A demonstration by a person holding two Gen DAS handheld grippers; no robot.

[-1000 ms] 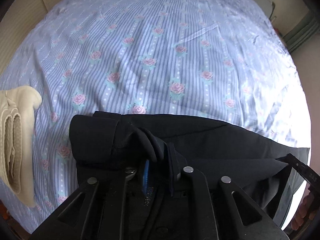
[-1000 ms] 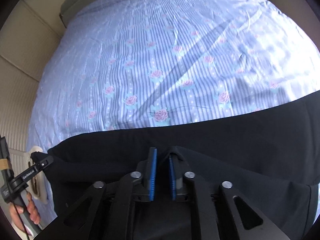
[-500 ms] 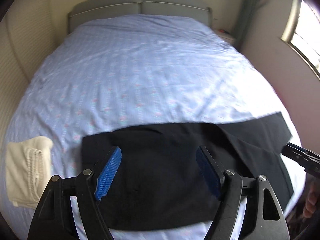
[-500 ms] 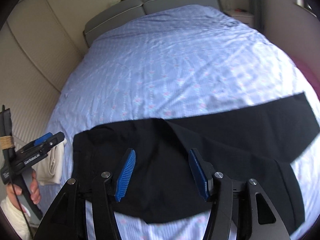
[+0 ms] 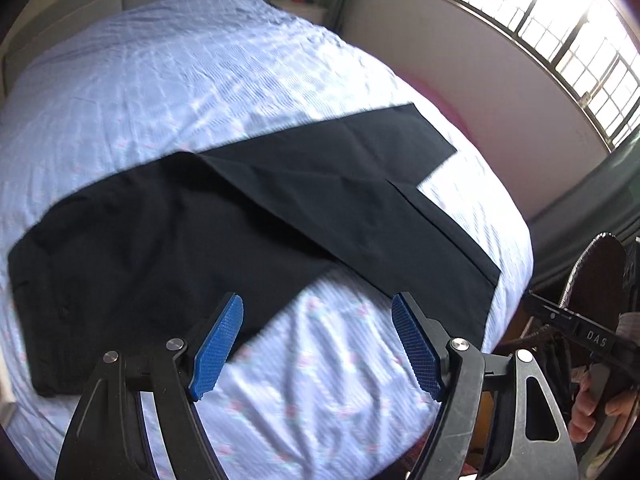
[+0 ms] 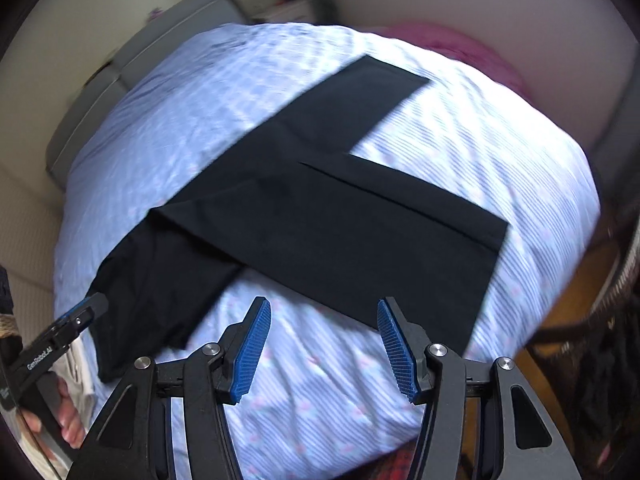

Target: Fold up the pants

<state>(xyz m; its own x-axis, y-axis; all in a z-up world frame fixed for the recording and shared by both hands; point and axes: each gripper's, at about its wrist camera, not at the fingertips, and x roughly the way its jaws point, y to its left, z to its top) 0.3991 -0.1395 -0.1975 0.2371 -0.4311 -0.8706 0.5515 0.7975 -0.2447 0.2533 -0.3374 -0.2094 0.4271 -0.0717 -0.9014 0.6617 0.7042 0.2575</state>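
The black pants lie flat across the near half of the bed, waist at the left and legs running to the right. One leg is laid over the other, so two leg ends show at different lengths. My left gripper hovers open above the sheet just in front of the pants, with nothing between its blue pads. My right gripper also hangs open and empty above the sheet near the pants' front edge. Each gripper shows in the other's view, the left held in a hand, the right too.
The bed has a blue striped sheet with pink roses and a grey headboard at the far end. A barred window is on the right wall. Pink fabric lies beside the bed. A dark round chair back stands at the right.
Both grippers were shut on the pants a second ago; they have let go, opened wide, and drawn back and up. The views have swung right. The pants now lie spread on the sheet.
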